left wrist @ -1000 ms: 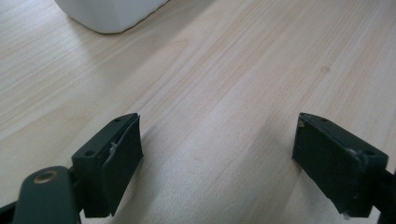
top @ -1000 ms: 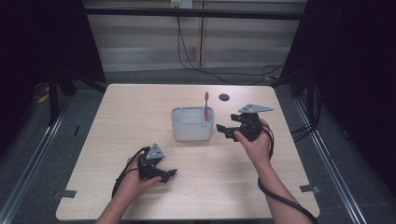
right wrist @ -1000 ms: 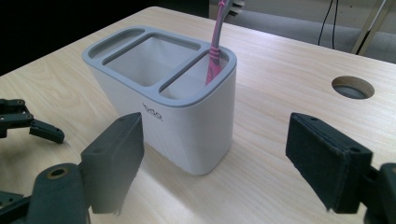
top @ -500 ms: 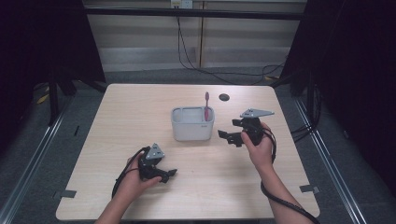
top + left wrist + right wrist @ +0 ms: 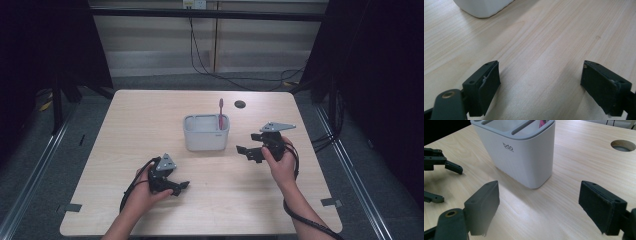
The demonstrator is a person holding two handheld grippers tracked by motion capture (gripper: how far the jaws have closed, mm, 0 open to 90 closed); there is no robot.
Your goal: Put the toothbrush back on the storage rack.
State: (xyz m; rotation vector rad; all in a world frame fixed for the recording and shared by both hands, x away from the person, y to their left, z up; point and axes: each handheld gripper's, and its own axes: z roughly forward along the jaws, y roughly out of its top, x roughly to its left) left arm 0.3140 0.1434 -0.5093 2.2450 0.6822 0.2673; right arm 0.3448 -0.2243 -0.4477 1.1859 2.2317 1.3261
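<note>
A white holder with a grey rim stands at mid-table, and a pink toothbrush stands upright in its right compartment. My right gripper is open a short way to the right of the holder, jaws wide apart with nothing between them. My left gripper rests open on the table near the front left, held by a hand, jaws empty. A corner of the holder shows at the top of the left gripper view. The left gripper's jaws also appear in the right gripper view, beyond the holder at the left edge.
The light wooden table has a round cable hole behind the holder at the right. Cables trail from both grippers toward the front edge. Dark floor and metal rails surround the table.
My right gripper has drawn back from the holder toward the front right and sunk lower. The toothbrush stays standing in the holder. The left gripper has not moved.
</note>
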